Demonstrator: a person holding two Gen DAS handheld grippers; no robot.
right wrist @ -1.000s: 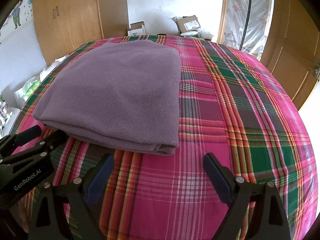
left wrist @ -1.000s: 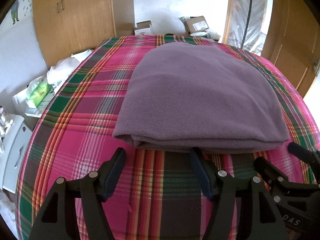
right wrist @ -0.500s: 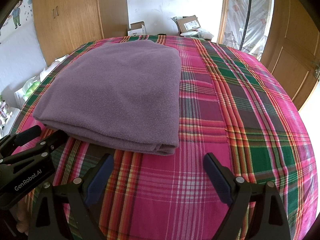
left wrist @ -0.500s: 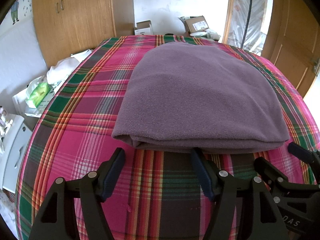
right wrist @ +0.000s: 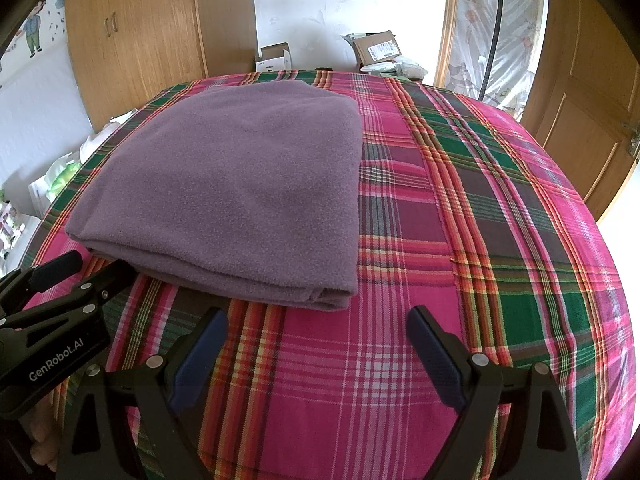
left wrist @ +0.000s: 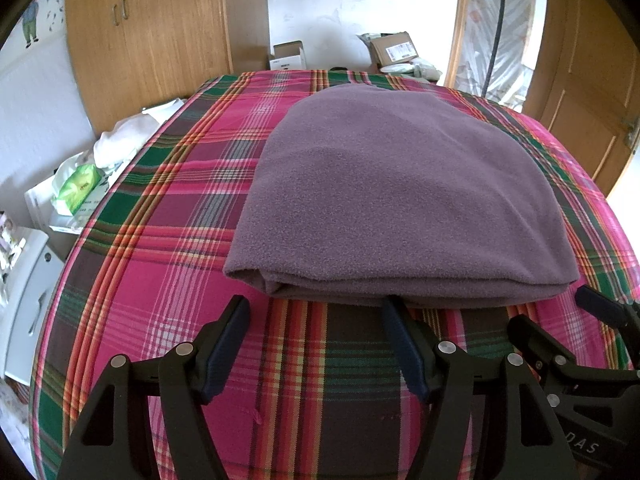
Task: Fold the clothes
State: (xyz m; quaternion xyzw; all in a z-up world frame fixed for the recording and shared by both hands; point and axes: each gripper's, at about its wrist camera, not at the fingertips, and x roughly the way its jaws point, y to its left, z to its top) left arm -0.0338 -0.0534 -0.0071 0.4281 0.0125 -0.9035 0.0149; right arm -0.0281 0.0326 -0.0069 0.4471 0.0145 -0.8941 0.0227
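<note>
- Left gripper (left wrist: 314, 334) with jaws spread wide, empty, just short of the near edge of the purple fleece (left wrist: 396, 192)
- Right gripper (right wrist: 316, 342) likewise parted and holding nothing, off the fleece's near right corner
- Fleece lying folded in a thick stack, left of centre on the bed (right wrist: 500, 240)
- Likely risk: pinching only the top layer, so the stack slides apart and the fold skews
- Plaid bedcover, wooden wardrobe (left wrist: 148, 40), cardboard boxes (right wrist: 376, 48) behind
</note>
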